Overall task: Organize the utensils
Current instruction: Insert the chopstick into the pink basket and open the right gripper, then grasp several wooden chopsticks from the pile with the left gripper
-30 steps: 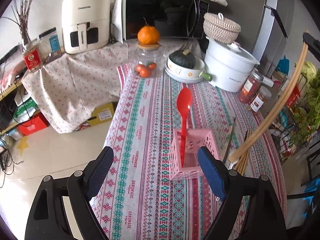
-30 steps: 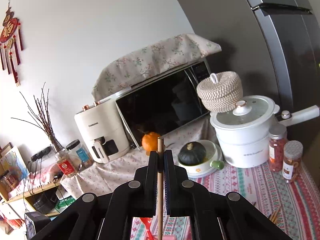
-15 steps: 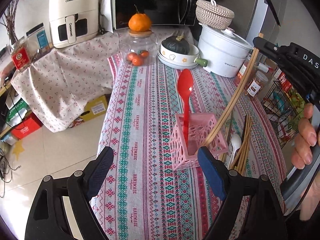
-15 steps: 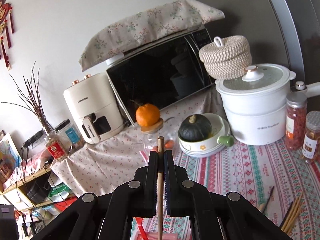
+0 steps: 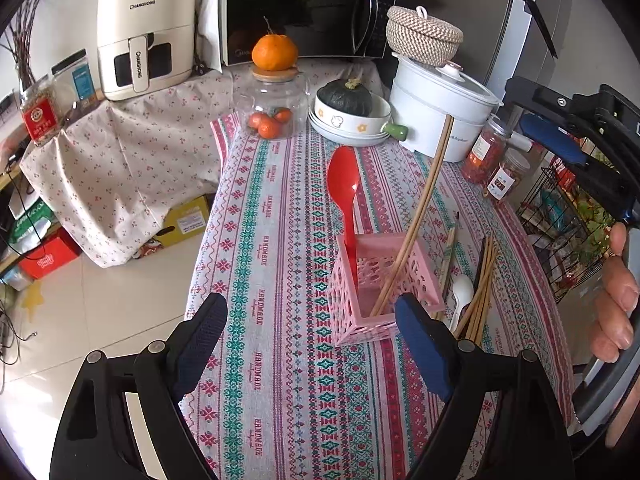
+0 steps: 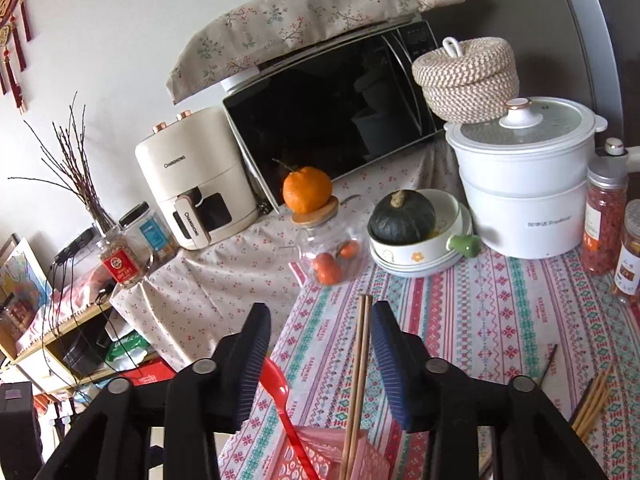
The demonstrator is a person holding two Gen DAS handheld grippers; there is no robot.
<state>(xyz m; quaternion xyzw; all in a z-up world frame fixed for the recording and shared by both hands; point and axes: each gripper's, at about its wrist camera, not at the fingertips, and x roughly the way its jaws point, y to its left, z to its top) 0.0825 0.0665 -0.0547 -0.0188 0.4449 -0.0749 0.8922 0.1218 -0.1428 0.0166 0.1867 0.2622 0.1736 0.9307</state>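
A pink lattice holder (image 5: 382,284) stands on the patterned tablecloth (image 5: 280,240). A red spoon (image 5: 344,184) and a pair of wooden chopsticks (image 5: 420,212) stand in it, leaning. My left gripper (image 5: 310,328) is open, just in front of the holder. My right gripper (image 6: 320,356) is open above the holder (image 6: 320,460), its fingers apart on either side of the chopsticks (image 6: 360,360), not touching them. More chopsticks (image 5: 482,280) and a white spoon (image 5: 462,288) lie right of the holder.
At the table's far end stand a glass jar with oranges (image 5: 274,108), a bowl with a squash (image 5: 348,110), a white pot (image 5: 436,108) and two spice jars (image 5: 496,156). A microwave (image 5: 304,12) and air fryer (image 5: 144,32) stand behind. A wire rack (image 5: 560,220) is at the right.
My right gripper lowered the chopsticks into the pink holder and opened, letting them go. My left gripper stayed open and came closer to the holder.
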